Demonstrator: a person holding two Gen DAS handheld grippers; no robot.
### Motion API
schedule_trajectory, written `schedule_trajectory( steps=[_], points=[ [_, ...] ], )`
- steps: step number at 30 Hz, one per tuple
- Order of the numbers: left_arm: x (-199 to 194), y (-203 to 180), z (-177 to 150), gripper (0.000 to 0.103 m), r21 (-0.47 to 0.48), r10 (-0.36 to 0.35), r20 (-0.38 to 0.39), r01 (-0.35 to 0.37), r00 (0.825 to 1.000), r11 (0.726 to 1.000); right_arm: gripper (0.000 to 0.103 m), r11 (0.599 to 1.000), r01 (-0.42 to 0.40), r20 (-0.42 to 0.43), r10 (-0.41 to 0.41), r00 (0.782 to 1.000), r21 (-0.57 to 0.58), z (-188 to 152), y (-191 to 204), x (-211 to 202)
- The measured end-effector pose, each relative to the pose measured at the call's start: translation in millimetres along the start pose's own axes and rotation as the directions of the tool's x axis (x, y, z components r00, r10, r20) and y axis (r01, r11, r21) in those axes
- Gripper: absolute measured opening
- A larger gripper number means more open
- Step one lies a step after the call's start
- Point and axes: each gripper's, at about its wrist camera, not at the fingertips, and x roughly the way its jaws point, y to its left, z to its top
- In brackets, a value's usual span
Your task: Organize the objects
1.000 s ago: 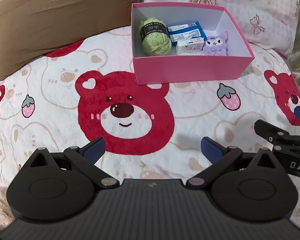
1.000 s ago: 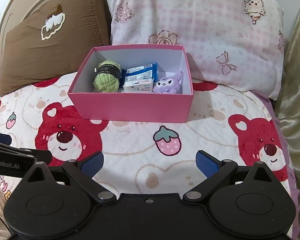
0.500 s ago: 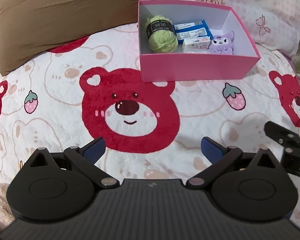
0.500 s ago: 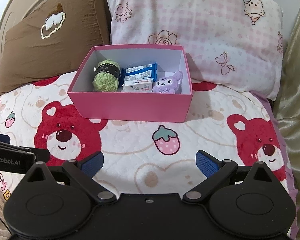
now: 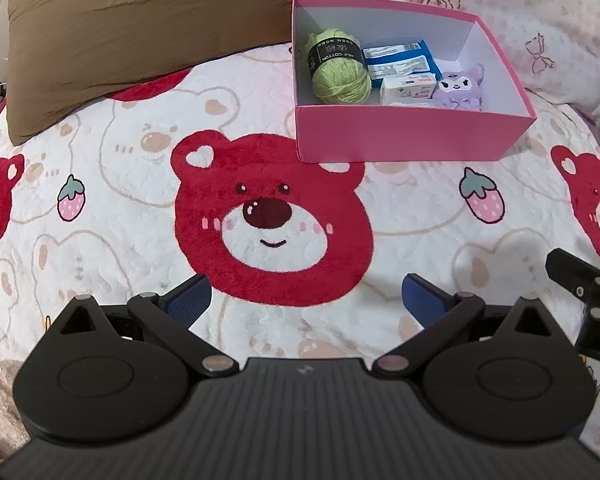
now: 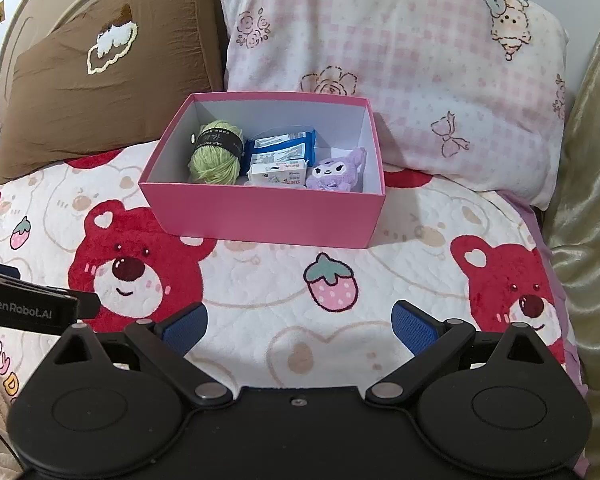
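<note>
A pink box stands on the bed and holds a green yarn ball, a blue packet, a small white box and a purple plush toy. My left gripper is open and empty, well short of the box. My right gripper is open and empty, also short of it. Part of the right gripper shows at the left wrist view's right edge.
A bear-print blanket covers the bed. A brown pillow lies at the back left, a pink checked pillow behind the box. A gold curtain hangs at the right.
The left gripper has drawn back and shifted left, so the box sits further right in its view. The right gripper has barely moved. Both stay open.
</note>
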Motion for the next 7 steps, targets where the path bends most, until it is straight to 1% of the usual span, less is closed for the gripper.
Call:
schedule_trajectory(
  steps=[7],
  points=[
    [-2.2,-2.4,-1.0,0.103,0.017,-0.002,0.01,0.002,1.0,1.0,0.1,1.0,0.0,-0.004,0.0,1.0,-0.004,0.1,1.0,-0.2]
  ],
)
